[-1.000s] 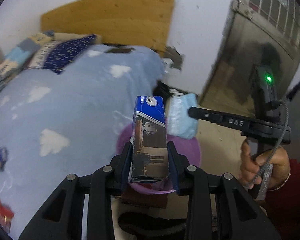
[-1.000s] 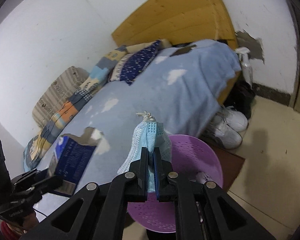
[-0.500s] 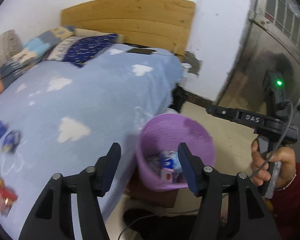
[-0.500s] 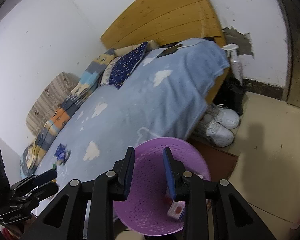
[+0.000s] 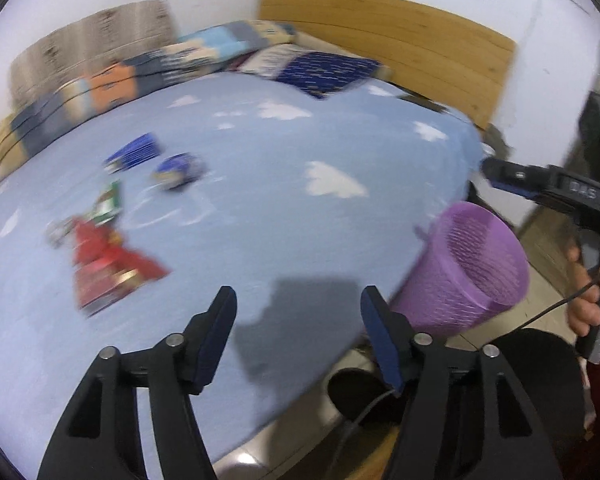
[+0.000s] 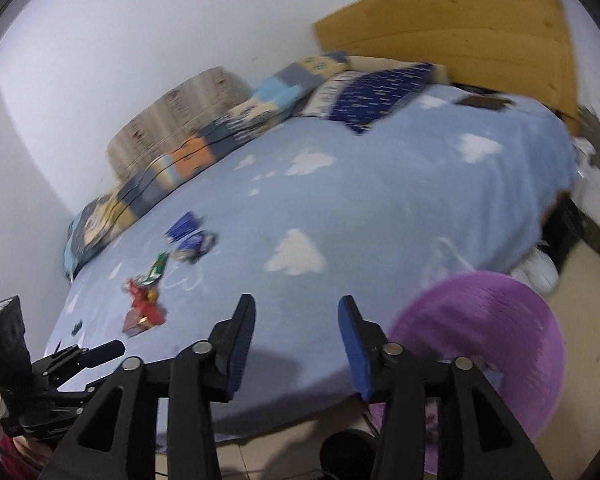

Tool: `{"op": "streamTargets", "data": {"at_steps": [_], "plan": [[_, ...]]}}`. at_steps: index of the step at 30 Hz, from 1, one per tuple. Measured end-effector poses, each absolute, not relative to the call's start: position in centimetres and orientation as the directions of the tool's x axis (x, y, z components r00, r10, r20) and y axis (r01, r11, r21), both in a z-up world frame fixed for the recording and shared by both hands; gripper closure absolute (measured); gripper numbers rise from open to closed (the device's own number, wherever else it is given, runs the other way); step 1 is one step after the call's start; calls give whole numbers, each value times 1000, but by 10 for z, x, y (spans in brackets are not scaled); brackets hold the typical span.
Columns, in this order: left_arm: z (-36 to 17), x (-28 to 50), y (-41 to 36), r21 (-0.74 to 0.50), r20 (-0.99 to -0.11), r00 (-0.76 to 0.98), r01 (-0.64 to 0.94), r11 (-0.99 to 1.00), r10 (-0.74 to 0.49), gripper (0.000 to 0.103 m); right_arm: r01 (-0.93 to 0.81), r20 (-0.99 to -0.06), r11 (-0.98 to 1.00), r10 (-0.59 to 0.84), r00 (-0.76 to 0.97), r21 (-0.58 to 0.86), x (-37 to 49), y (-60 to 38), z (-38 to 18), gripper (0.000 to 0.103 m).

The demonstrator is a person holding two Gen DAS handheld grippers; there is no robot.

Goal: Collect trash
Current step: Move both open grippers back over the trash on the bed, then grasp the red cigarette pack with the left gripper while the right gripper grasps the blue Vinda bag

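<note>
My left gripper (image 5: 298, 300) is open and empty over the near edge of the bed. My right gripper (image 6: 296, 312) is open and empty too. Trash lies on the blue cloud blanket (image 5: 280, 216): a red wrapper (image 5: 108, 264), a green-white wrapper (image 5: 110, 202), a blue crumpled piece (image 5: 178, 170) and a dark blue packet (image 5: 134, 152). The same pieces show in the right wrist view: the red wrapper (image 6: 144, 308), the green one (image 6: 158, 268), the blue piece (image 6: 194, 244), the packet (image 6: 184, 224). The purple basket (image 5: 468, 272) stands beside the bed at the right; it also shows in the right wrist view (image 6: 496, 344).
Pillows (image 5: 320, 66) and a folded patchwork quilt (image 5: 112, 84) lie along the wall under a wooden headboard (image 5: 400, 32). White shoes (image 6: 538, 272) sit on the floor by the bed. A dark phone-like object (image 6: 482, 102) lies near the headboard. The views are motion-blurred.
Both grippers opened and dropped the blue carton and the face mask into the purple basket, then swung left toward the bed. The jaws are now wider apart.
</note>
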State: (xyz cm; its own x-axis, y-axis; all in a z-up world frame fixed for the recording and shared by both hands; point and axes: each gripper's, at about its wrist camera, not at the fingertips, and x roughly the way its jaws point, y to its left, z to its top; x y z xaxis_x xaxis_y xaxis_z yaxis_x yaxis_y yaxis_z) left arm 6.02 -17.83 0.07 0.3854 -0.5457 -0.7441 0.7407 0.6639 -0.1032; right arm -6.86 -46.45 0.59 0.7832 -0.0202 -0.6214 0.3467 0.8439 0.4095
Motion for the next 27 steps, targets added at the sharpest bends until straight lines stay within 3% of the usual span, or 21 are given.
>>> {"op": "streamTargets", "data": {"at_steps": [7, 14, 19, 23, 27], "plan": [[-5, 146, -92, -166, -709, 514, 544, 823, -483, 38, 219, -615, 886, 89, 783, 408, -13, -413, 28, 53], [-59, 235, -50, -281, -745, 509, 345, 896, -430, 38, 156, -623, 864, 209, 754, 479, 51, -360, 30, 52], [-75, 265, -57, -340, -731, 475, 369, 865, -490, 38, 159, -617, 850, 223, 755, 502, 77, -336, 10, 52], [-87, 277, -72, -387, -732, 416, 398, 832, -540, 38, 172, -663, 842, 258, 703, 511, 86, -333, -15, 52], [-93, 267, -83, -367, -753, 385, 429, 825, -535, 38, 174, -665, 849, 246, 705, 499, 89, -338, -15, 52]]}}
